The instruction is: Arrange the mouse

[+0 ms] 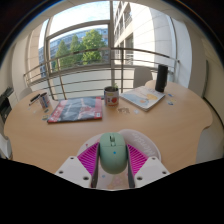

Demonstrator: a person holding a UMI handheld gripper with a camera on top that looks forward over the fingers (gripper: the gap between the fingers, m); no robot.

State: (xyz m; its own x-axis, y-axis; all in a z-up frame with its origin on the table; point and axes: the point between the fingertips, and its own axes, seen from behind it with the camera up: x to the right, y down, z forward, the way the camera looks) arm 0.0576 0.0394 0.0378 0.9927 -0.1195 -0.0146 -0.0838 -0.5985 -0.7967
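Observation:
A pale green computer mouse (112, 155) sits between my gripper's (112, 172) two fingers, its nose pointing away from me. Both fingers press against its sides, with the pink pads (89, 157) flaring out at left and right. The mouse is held low over the near part of a round light wooden table (60, 135). Its rear end is hidden at the base of the fingers.
Beyond the fingers a colourful magazine (75, 109) lies at the left. A drinks can (111, 96) stands at the middle, and an open booklet (145, 97) and a tall dark object (161, 78) are at the right. Small dark items (42, 99) lie far left. A railing and window are behind.

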